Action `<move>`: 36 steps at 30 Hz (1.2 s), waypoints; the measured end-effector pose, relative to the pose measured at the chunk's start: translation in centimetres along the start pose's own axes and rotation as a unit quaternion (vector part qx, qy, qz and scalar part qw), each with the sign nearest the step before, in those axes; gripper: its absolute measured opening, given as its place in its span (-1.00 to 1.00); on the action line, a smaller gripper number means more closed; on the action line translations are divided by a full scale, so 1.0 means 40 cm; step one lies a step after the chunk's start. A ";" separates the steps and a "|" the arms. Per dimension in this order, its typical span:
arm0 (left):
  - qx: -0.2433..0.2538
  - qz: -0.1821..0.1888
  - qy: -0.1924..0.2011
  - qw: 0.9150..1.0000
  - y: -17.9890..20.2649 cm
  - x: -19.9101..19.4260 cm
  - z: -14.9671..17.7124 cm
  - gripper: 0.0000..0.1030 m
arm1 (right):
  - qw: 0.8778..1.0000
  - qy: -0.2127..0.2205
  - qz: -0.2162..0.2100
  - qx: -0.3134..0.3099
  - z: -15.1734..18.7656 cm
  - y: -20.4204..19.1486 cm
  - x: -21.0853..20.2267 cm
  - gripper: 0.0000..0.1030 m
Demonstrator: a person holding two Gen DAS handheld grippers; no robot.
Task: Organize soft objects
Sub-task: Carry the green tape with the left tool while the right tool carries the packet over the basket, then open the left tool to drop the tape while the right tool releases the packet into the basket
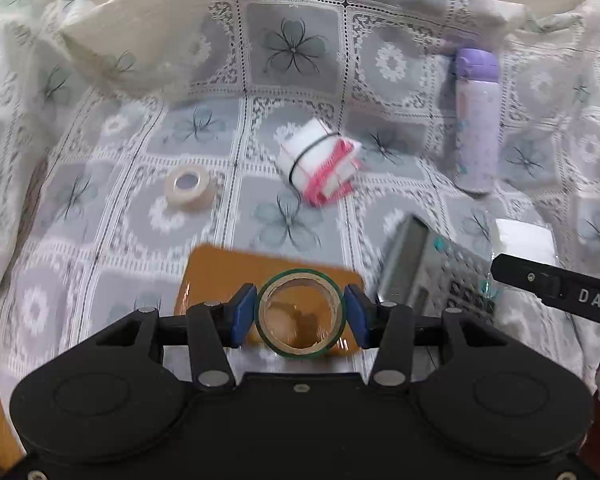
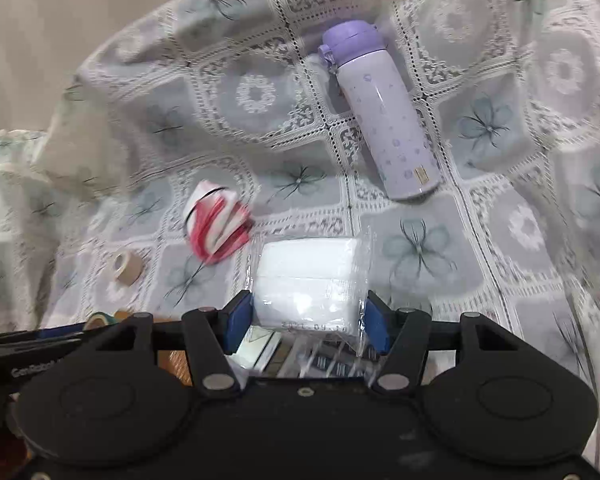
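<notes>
Where lettering can be read at all, only "DAS" in white on the black body of the right gripper (image 1: 556,292) as seen from the left wrist camera, and a blurred "GenRobot" on the left gripper's side at the lower left edge of the right wrist view. On the clear wrapper of the white tissue pack (image 2: 310,280), a faint row of printed digits near the lower edge, possibly a date, too smeared to make out. Left gripper (image 1: 300,316) angled down toward the table, blue pads (image 1: 244,316) clamped on either side of a green-edged tape roll (image 1: 301,314), held above an orange-brown card (image 1: 220,276). Right gripper (image 2: 306,322) likewise tilted downward, blue pads pressed against the two sides of the tissue pack, lifted clear of the floral lace tablecloth (image 2: 460,128). Beneath it, part of a grey calculator (image 1: 424,272), beside the orange card. Farther off on the cloth: a beige tape roll (image 1: 188,186), a white-and-red bundle bound with a black band (image 1: 320,162), and a lilac bottle with a purple cap (image 2: 384,116) lying on its side, all well apart from both grippers.
</notes>
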State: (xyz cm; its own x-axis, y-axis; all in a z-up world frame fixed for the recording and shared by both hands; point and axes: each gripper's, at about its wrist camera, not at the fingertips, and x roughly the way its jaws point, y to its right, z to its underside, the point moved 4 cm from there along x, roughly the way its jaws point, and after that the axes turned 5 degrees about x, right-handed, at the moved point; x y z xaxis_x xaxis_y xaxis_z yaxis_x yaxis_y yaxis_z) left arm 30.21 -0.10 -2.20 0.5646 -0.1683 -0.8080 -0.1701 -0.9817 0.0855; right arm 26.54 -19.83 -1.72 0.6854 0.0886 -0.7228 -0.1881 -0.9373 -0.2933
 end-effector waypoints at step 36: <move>0.030 0.018 0.026 0.999 0.152 -0.322 0.498 -0.08 | 0.998 0.040 -0.044 0.031 0.562 0.062 -0.537 0.13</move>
State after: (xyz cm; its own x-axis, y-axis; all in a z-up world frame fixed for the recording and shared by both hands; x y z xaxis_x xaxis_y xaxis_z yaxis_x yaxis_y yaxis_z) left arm 5.80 -2.13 -2.89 0.5983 -0.2100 -0.7733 -0.2384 -0.9680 0.0785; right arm -4.46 -16.49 -0.98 0.7543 0.1413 -0.6411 -0.1649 -0.9044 -0.3934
